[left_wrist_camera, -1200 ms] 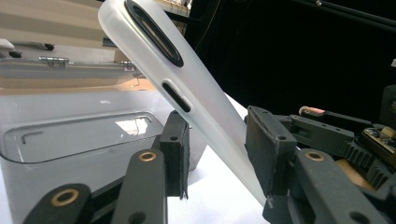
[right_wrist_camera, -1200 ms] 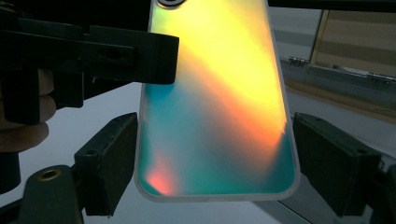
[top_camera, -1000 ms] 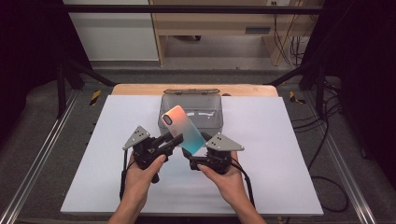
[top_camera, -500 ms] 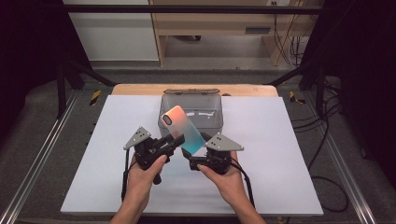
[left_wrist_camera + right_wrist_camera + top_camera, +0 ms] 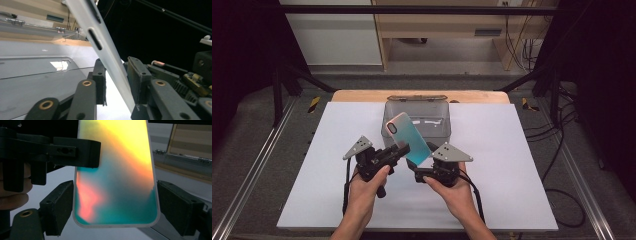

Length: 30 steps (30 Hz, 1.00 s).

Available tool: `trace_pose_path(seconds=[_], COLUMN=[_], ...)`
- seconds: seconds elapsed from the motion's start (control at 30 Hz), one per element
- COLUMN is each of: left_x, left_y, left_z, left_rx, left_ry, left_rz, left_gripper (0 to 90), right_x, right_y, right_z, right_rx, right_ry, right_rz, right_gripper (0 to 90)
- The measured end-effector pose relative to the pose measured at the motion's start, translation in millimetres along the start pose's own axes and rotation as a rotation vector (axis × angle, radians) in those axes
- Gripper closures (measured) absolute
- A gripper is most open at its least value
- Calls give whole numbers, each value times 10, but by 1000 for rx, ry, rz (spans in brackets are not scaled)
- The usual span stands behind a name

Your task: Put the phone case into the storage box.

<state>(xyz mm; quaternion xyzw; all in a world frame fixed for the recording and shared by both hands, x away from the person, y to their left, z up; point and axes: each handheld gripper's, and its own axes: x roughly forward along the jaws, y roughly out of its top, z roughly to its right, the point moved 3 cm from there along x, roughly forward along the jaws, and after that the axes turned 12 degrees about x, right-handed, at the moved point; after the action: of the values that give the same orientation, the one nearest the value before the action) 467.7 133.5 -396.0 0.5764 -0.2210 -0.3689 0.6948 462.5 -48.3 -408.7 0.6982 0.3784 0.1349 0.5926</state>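
A phone case (image 5: 407, 137) with an iridescent teal, orange and yellow back is held tilted in the air above the white table. My left gripper (image 5: 401, 151) is shut on one long edge of it. In the left gripper view the case's white edge (image 5: 110, 57) runs up between that gripper's (image 5: 116, 61) jaws. My right gripper (image 5: 419, 167) holds the lower end. In the right gripper view the case (image 5: 117, 170) sits across that gripper's (image 5: 116, 182) wide-spread jaws, each against one long edge. The left gripper's finger (image 5: 85, 152) clamps the case's left edge there.
A grey see-through box (image 5: 438, 131) with a hinged lid stands on the white table top (image 5: 512, 165) just behind the case. A wooden strip (image 5: 362, 95) borders the far edge. Metal rails and cables run along both sides of the table.
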Motion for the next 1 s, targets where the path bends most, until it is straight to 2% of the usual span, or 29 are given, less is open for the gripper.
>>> trace_pose_path(seconds=[0.1, 0.13, 0.3, 0.5, 1.0], left_x=[-7, -5, -15, -33, -89], left_y=[12, 15, 31, 38, 50], left_z=[21, 36, 62, 26, -28], left_rx=[-8, -6, 46, 40, 54], left_ry=[-33, -39, -14, -21, -6], left_rz=[13, 19, 10, 8, -5], left_gripper=[799, 799, 809, 810, 810], right_x=[23, 23, 41, 63, 39], right_y=[-24, -24, -36, -68, -98], right_z=[-7, -7, -19, -87, -35], right_rx=[4, 4, 1, -31, -17], right_ry=[0, 0, 11, 21, 16], right_rz=[-5, -5, -9, -33, -56], right_gripper=[175, 175, 164, 123, 101])
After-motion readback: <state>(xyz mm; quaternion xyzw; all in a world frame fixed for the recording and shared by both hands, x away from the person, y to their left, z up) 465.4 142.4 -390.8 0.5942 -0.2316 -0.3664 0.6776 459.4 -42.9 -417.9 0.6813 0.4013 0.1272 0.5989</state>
